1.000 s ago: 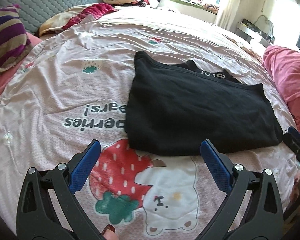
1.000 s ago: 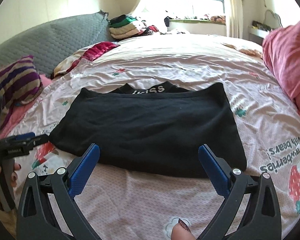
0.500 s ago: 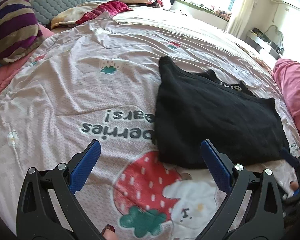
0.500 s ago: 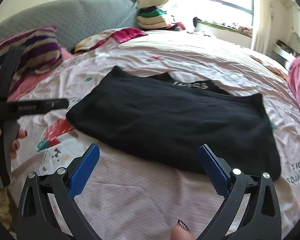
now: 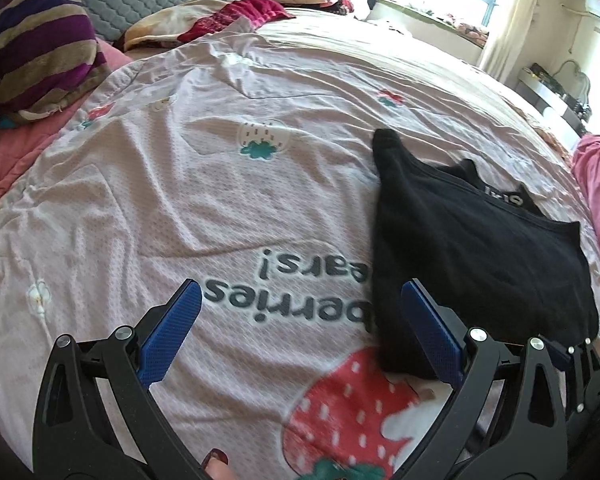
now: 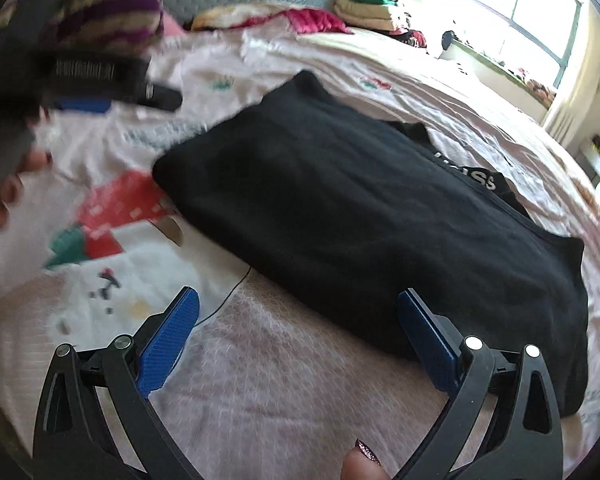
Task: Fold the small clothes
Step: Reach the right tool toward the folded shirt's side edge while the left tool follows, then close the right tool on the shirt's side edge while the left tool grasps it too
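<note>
While both claws hang spread wide with nothing in them, I'd call the step in hand the next fold of the black garment (image 6: pixel 364 208), which lies flat on the strawberry-print bedspread (image 5: pixel 180 184). From my right gripper (image 6: pixel 298 336) it sits just ahead, its near edge running across between the blue pads (image 6: pixel 168 336). From my left gripper (image 5: pixel 300 332) it lies ahead and off to the right, its near corner tucked behind the right-hand pad.

To do it well I'd drop each claw onto a near corner, pinch every layer, then lift and carry both ends over evenly — uneven height will skew the fold.

Hard to read: the waistband lettering (image 6: pixel 470 174) is partly folded under, so I can't make out the word. The right view is motion-blurred on its left side, and the other claw there is a smear. The garment's far right edge sits at the fisheye rim — I can't count the layers.
</note>
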Motion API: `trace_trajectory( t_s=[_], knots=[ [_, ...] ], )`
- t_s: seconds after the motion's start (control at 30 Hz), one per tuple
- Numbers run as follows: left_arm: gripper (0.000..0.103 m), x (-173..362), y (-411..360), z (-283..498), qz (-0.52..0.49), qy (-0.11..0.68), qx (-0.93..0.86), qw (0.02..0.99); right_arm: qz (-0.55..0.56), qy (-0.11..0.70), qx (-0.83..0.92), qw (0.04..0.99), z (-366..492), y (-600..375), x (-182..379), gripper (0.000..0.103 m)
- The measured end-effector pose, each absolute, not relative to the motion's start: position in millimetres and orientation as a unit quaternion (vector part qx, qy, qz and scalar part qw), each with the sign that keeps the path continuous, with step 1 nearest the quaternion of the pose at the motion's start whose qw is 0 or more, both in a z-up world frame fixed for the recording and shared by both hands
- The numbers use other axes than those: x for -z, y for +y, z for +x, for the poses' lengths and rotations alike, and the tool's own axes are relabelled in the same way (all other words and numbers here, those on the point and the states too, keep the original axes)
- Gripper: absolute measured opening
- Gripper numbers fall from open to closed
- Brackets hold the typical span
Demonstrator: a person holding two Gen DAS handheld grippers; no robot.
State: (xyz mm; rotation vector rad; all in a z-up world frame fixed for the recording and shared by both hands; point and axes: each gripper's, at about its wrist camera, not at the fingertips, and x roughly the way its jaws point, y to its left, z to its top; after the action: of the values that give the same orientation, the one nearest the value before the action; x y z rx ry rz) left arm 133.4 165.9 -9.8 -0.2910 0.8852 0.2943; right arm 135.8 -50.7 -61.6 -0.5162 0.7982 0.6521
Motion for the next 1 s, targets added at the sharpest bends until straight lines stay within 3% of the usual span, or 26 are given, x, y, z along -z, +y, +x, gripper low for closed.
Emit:
trace_trajectory(
  t_s=[0.63, 0.7, 0.73, 0.8, 0.93, 1.0],
  knots=[
    [0.094, 16.7, 168.1, 190.6, -0.122, 0.44, -0.142, 0.878, -0.304, 0.319, -0.25, 0.862, 176.0, 1.7, 69.8, 0.097],
    [0.094, 15.4, 167.0, 199.9, -0.121, 0.442, -0.139, 0.878, -0.302, 0.308, -0.241, 0.87, 177.3, -1.3, 68.2, 0.088],
    [0.094, 14.9, 165.6, 203.9, -0.122, 0.442, -0.135, 0.878, -0.3, 0.305, -0.24, 0.871, 176.5, -2.3, 67.1, 0.074],
    [0.094, 14.3, 164.3, 213.6, -0.127, 0.446, -0.126, 0.877, -0.29, 0.293, -0.243, 0.878, 173.3, -7.0, 62.7, 0.066],
    [0.094, 16.4, 163.8, 232.4, -0.145, 0.456, -0.103, 0.872, -0.27, 0.269, -0.259, 0.887, 165.6, -16.9, 51.1, 0.031],
    [0.094, 18.6, 163.6, 241.2, -0.157, 0.467, -0.087, 0.866, -0.252, 0.264, -0.26, 0.894, 164.6, -24.0, 45.0, 0.021]
  ],
)
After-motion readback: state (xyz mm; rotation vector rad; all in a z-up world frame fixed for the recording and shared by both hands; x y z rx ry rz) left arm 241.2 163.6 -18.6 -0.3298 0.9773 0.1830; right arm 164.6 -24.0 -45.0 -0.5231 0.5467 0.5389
